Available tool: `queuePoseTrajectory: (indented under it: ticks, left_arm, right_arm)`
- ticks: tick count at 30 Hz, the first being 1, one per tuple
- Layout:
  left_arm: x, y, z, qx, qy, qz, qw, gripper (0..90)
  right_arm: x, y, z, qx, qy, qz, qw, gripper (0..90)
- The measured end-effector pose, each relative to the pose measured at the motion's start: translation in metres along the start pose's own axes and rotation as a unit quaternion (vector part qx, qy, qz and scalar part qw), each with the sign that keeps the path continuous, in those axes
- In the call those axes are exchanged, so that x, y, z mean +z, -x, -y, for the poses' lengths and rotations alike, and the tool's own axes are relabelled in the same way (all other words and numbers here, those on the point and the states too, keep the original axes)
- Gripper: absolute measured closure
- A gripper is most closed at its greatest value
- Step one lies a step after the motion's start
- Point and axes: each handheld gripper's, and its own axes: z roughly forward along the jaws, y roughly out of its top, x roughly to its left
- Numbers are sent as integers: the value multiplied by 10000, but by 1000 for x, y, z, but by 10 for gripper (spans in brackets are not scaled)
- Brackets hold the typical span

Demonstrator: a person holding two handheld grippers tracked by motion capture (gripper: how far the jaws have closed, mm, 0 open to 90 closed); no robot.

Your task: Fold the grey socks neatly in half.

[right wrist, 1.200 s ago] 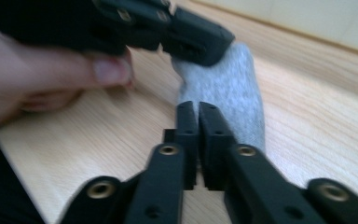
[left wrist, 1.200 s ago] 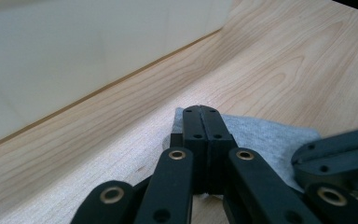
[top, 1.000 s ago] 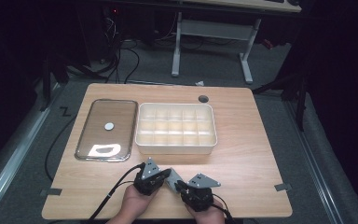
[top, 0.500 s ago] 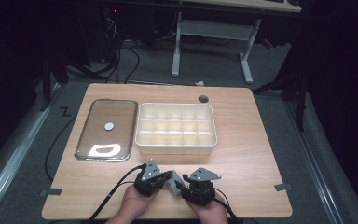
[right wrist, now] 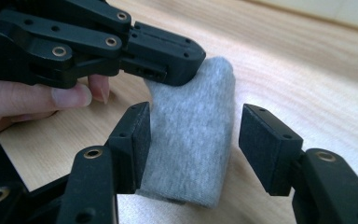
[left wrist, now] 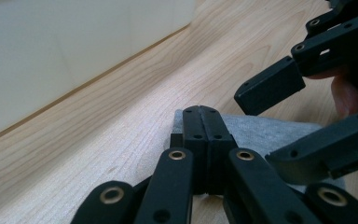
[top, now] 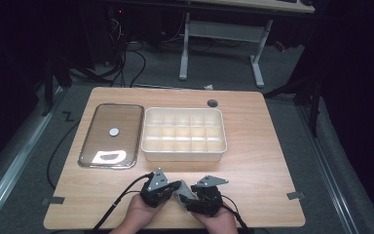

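A small grey cloth [right wrist: 191,107] stands up off the wooden table [top: 253,161] near its front edge. My left gripper [right wrist: 177,65] is shut on the cloth's upper corner; in the left gripper view its jaws [left wrist: 200,112] meet tip to tip, with the cloth [left wrist: 265,133] just beyond. My right gripper [right wrist: 198,144] faces it with the cloth between its jaws. Those jaws have just been opening; the right pad stands clear of the fabric. In the high view both grippers, left [top: 175,187] and right [top: 187,197], meet over the cloth [top: 181,192].
A cream compartment tray [top: 182,153] sits mid-table just beyond the hands. To its left lies a clear metal-rimmed lid [top: 111,135] with a small white knob. A round cable hole [top: 213,103] is at the back. The table's front edge runs right under the hands.
The right gripper has shifted slightly near the left one at the front edge. The left hand, tray and lid have not moved.
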Motion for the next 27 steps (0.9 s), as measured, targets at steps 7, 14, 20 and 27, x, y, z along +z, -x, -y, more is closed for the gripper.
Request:
queuePoseTrajectory:
  ticks: [7,14,20,27]
  left_arm:
    - [-3,0,2,-4,90,13,10000,834]
    - [-7,-1,4,-133,242,-10,9996,759]
    - [-8,0,4,-122,279,-2,9995,754]
    - [-7,-2,4,-204,221,96,9995,783]
  right_arm:
    - [5,2,3,76,-103,-109,9999,445]
    - [9,2,4,118,-154,-232,9995,477]
    - [9,3,4,153,-197,-288,9993,492]
    - [7,4,-3,134,-345,-288,9989,483]
